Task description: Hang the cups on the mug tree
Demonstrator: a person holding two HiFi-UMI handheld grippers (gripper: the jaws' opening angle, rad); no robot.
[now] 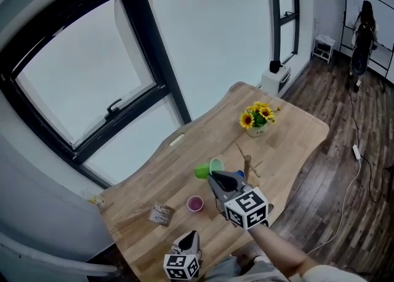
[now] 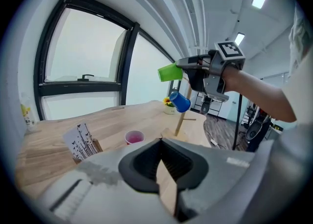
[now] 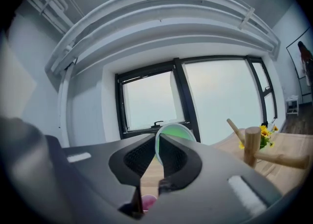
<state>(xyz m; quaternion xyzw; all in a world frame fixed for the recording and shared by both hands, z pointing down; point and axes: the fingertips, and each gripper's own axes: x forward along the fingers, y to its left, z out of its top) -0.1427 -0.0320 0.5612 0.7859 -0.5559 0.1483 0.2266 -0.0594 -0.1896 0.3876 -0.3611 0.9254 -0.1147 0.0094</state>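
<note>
My right gripper (image 1: 217, 180) is shut on the rim of a green cup (image 1: 207, 169), held in the air just left of the wooden mug tree (image 1: 247, 165). The right gripper view has the green cup (image 3: 176, 132) pinched at my right gripper (image 3: 157, 141), with the mug tree (image 3: 252, 145) to its right. A blue cup (image 2: 180, 101) hangs on the mug tree (image 2: 181, 121), below the green cup (image 2: 169, 72). A pink cup (image 1: 194, 203) stands upright on the table. My left gripper (image 1: 187, 241) waits low near the table's front edge, shut and empty.
A card holder (image 1: 161, 213) sits on the wooden table (image 1: 295, 133) left of the pink cup. A pot of yellow flowers (image 1: 257, 119) stands at the far end. Large windows lie beyond the table. A person (image 1: 363, 28) stands far off in the room.
</note>
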